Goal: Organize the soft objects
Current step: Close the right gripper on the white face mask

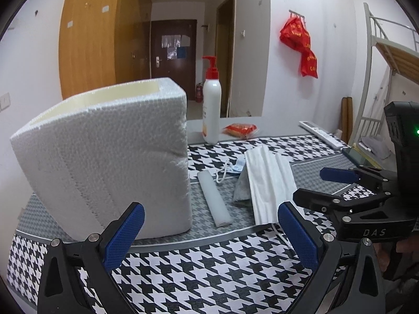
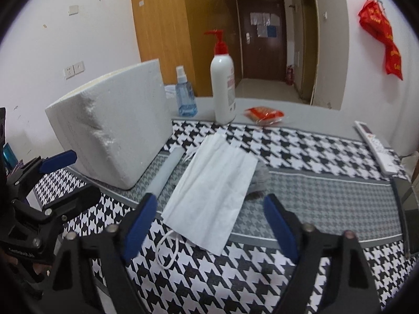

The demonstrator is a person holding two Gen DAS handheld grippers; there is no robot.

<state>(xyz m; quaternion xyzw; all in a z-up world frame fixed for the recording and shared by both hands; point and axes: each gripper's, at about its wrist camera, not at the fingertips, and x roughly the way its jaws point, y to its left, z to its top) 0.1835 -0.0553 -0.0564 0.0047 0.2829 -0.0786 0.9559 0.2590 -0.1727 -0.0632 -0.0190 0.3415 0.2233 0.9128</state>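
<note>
White face mask lies flat mid-table on the houndstooth cloth, just right of a foam tube & the foam box, w/ a grey cloth tucked under its far-right edge. Right gripper hovers over the mask's near end, fingers apart, nothing clamped. Left gripper sits near the box's front corner, fingers also wide apart & empty.
</note>
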